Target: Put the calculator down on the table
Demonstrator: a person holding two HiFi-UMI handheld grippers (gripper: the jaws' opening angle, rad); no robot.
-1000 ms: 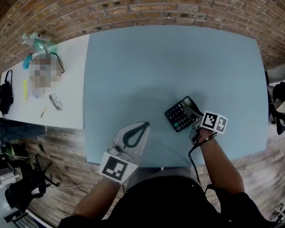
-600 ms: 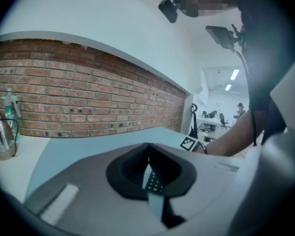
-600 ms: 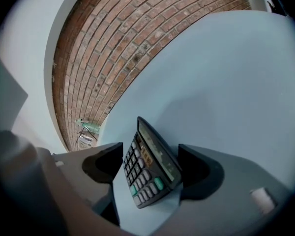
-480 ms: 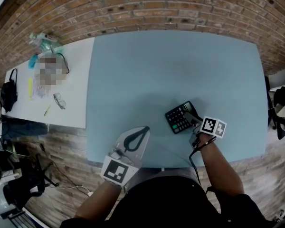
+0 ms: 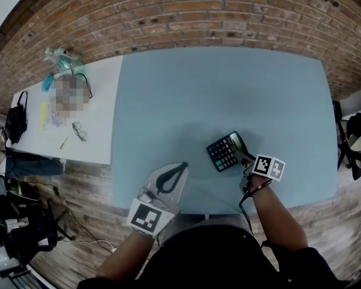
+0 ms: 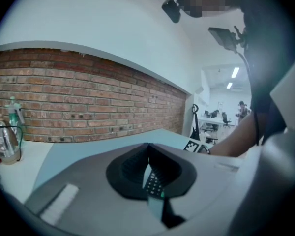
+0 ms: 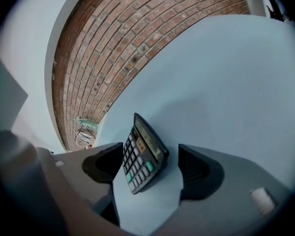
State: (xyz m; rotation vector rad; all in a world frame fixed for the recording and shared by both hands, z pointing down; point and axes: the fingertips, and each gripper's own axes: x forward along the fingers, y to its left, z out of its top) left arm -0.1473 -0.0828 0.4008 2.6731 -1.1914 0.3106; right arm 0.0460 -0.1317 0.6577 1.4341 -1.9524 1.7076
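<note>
Left gripper (image 5: 182,165): nearest us, over the near table edge; its jaws are together with nothing between them, and it takes no part in this step.
Right gripper (image 5: 246,159): jaws wide apart, one on each side of the calculator, and we see neither touching it.
Calculator (image 7: 142,154): on the near right part of the blue table (image 5: 228,83), just ahead of the right gripper, key face up.
Long axis: diagonal in the head view, across the line of the open jaws; the display end points far and right, the key end near and left.
Step in hand: we judge the put-down itself done, with the grip open.
Next move: draw the right gripper straight back, keeping both jaws off the calculator's ends so it does not skid.
Beyond: a white side table (image 5: 99,131) to the left, then the brick wall (image 5: 186,23).
</note>
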